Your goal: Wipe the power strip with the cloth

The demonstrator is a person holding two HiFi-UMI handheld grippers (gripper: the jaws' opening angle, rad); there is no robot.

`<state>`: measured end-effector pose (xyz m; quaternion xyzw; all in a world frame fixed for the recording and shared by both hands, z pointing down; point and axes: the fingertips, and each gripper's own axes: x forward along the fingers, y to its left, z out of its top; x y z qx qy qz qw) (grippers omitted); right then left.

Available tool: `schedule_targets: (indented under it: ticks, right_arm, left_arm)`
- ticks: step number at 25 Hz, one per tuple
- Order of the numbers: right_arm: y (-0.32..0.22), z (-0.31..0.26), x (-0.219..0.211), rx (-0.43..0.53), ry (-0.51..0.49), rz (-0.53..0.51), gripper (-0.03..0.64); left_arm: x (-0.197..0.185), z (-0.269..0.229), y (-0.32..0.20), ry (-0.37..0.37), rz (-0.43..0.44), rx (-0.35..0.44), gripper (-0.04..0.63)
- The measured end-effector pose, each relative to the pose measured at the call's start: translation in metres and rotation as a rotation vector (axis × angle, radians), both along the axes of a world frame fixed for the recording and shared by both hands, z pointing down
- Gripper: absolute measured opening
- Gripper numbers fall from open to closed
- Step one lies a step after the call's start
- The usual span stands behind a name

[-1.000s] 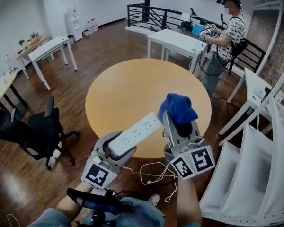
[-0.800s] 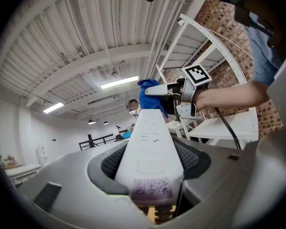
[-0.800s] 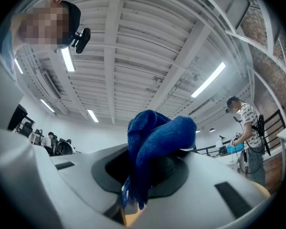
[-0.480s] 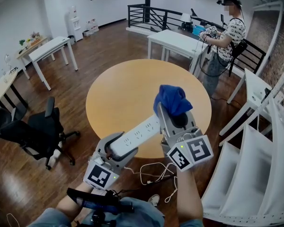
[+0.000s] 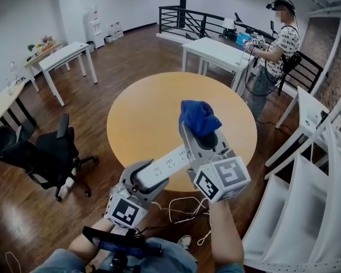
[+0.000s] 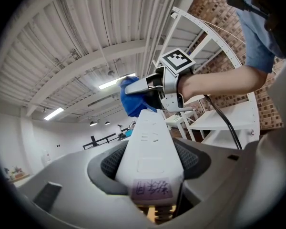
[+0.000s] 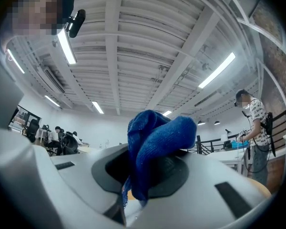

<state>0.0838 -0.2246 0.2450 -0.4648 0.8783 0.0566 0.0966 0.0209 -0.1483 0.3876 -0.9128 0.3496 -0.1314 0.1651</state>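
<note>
A white power strip is held in the air above the near edge of the round wooden table. My left gripper is shut on its near end, and the strip runs up and away between the jaws. My right gripper is shut on a bunched blue cloth, which sits over the strip's far end. In the right gripper view the cloth bulges out between the jaws. In the left gripper view the cloth touches the strip's far tip. A white cable hangs below.
A black office chair stands at the left. White tables and a person are beyond the round table. White shelving fills the right side. My knees are at the bottom.
My right gripper has carried the cloth left and a little up along the strip's far end. The left gripper and the strip have shifted slightly right.
</note>
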Motion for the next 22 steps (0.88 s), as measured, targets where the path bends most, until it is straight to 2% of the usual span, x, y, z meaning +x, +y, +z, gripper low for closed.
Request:
schedule_targets:
  ticks: [13, 22]
  right_arm:
    - [0.015, 0.012, -0.058, -0.028, 0.063, -0.117, 0.072]
    - [0.031, 0.030, -0.093, -0.060, 0.059, -0.193, 0.072]
  left_arm:
    - [0.003, 0.004, -0.006, -0.012, -0.017, 0.002, 0.291]
    - [0.003, 0.006, -0.013, -0.028, -0.030, -0.008, 0.291]
